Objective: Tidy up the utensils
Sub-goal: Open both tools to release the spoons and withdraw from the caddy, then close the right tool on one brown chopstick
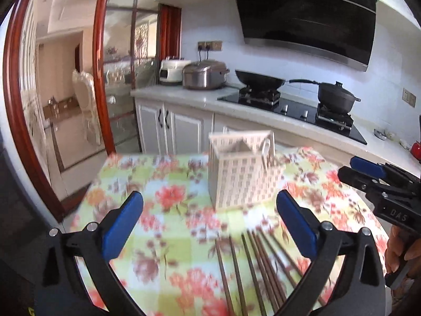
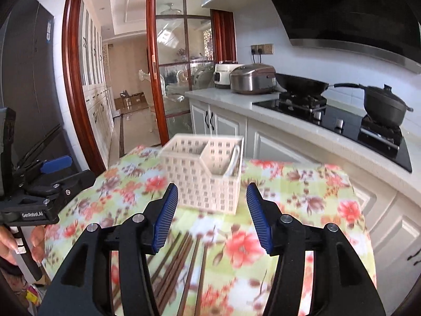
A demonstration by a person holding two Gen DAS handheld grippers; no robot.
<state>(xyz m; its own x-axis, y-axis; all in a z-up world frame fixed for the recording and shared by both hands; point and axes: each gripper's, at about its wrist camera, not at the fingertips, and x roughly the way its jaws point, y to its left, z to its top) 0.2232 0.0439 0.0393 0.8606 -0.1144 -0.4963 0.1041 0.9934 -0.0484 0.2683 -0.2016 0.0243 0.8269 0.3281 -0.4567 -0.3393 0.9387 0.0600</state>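
Nearest of all lay the brown chopsticks (image 1: 252,271), a loose bundle spread flat on the floral tablecloth (image 1: 163,226), on the near side of the cream lattice utensil basket (image 1: 242,168), apart from it. Over them hung the left gripper (image 1: 210,221), its blue pads spread as wide as they would go and nothing caught between them; the chopsticks lay beneath the gap, untouched. The right gripper (image 2: 212,216) hovered beside it, jaws parted less widely, also empty, with the same chopsticks (image 2: 181,266) showing under its left finger and the basket (image 2: 202,179) straight ahead past its tips. Inside the basket, in the compartment on its right, a pale utensil (image 2: 232,163) leaned against the wall; the other compartments I could not see into. A hand (image 1: 402,247) gripped the handle of the right tool, off to the basket's right. Behind the basket ran the white counter (image 1: 184,94) with the black hob, where a wok (image 1: 259,80) and a lidded dark pot (image 1: 336,96) sat on the burners. Left of the wok stood a steel rice cooker (image 1: 205,75) and a white appliance (image 1: 172,72), and beyond those the red-framed glass door (image 2: 155,60).
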